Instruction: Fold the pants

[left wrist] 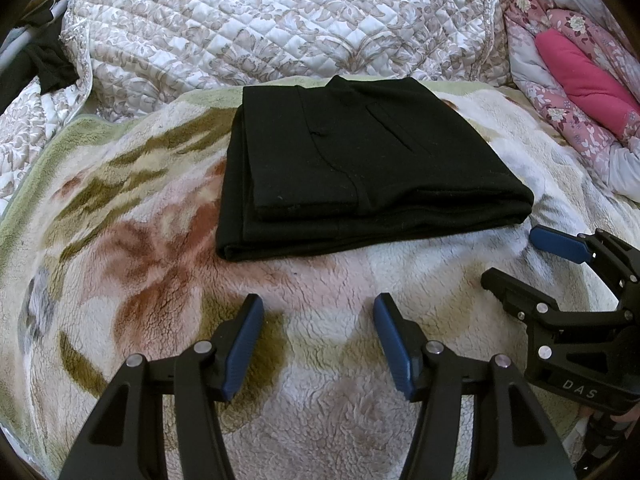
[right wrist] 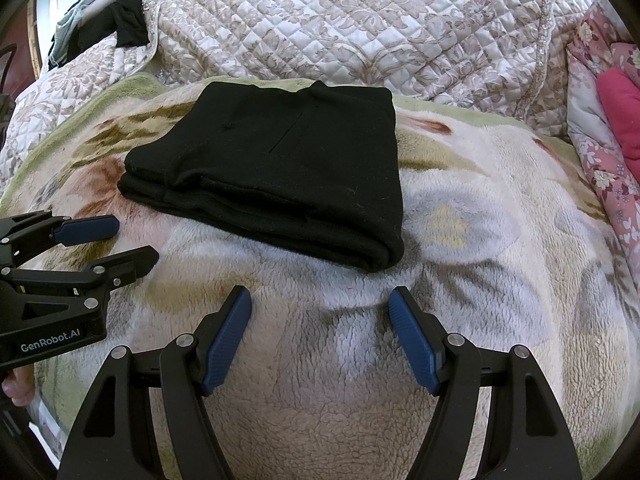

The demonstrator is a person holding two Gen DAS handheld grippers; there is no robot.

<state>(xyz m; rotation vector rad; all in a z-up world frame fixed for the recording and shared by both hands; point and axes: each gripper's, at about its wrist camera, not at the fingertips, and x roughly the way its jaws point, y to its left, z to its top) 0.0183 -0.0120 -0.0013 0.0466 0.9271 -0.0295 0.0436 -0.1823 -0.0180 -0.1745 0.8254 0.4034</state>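
Lying folded in a neat black stack, pants (left wrist: 360, 160) sit mid-blanket (left wrist: 140, 260) on the bed, quilt (left wrist: 260, 20) behind. L gripper (left wrist: 318, 308) and R gripper (right wrist: 320, 300) hover just short of the near edge, side by side, both w/ fingers wide, nothing between, not touching pants. Pink bedding (left wrist: 580, 76) at right.

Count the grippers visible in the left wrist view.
2. The left gripper fills the bottom centre, jaws open over the fleece blanket. The right gripper enters from the right edge, also open, beside the folded black pants.
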